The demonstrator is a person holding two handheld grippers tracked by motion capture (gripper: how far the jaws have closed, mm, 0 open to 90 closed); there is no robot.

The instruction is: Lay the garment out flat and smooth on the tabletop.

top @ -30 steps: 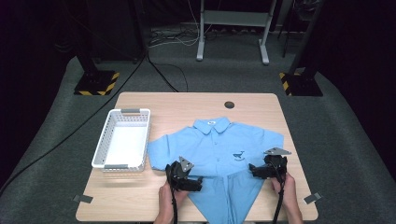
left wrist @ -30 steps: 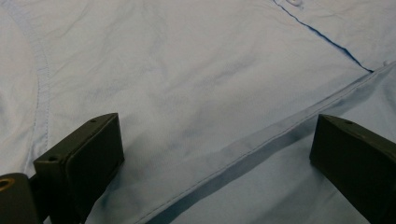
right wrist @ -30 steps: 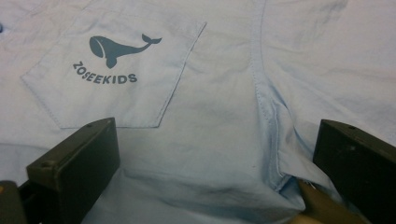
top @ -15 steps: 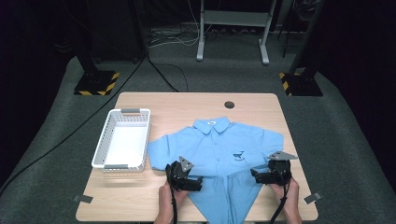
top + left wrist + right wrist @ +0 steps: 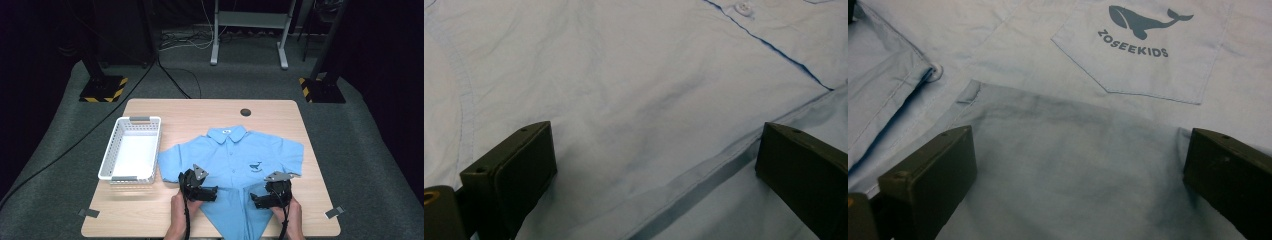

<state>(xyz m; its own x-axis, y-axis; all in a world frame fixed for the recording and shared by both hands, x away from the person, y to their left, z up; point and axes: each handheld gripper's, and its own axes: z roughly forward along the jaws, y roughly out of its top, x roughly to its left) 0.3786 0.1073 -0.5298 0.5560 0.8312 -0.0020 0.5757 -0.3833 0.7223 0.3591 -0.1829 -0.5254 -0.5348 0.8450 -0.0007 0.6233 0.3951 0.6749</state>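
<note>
A light blue short-sleeved shirt (image 5: 240, 160) lies front up on the wooden table (image 5: 200, 112), collar toward the far side, its lower sides folded in to a point near the front edge. My left gripper (image 5: 214, 194) hovers open over the shirt's lower left, jaws wide above a folded hem (image 5: 704, 175). My right gripper (image 5: 254, 201) is open over the lower right, just below the chest pocket (image 5: 1143, 55) with its whale print. Cloth (image 5: 1073, 165) lies under the jaws of both, with nothing pinched.
A white plastic basket (image 5: 131, 148) stands on the table's left side, next to the shirt's left sleeve. A dark round hole (image 5: 245, 112) sits near the table's far edge. Bare wood lies on the far part and at the right.
My right gripper has moved left and toward the front edge, onto the shirt's lower right fold. The left gripper has stayed about where it was.
</note>
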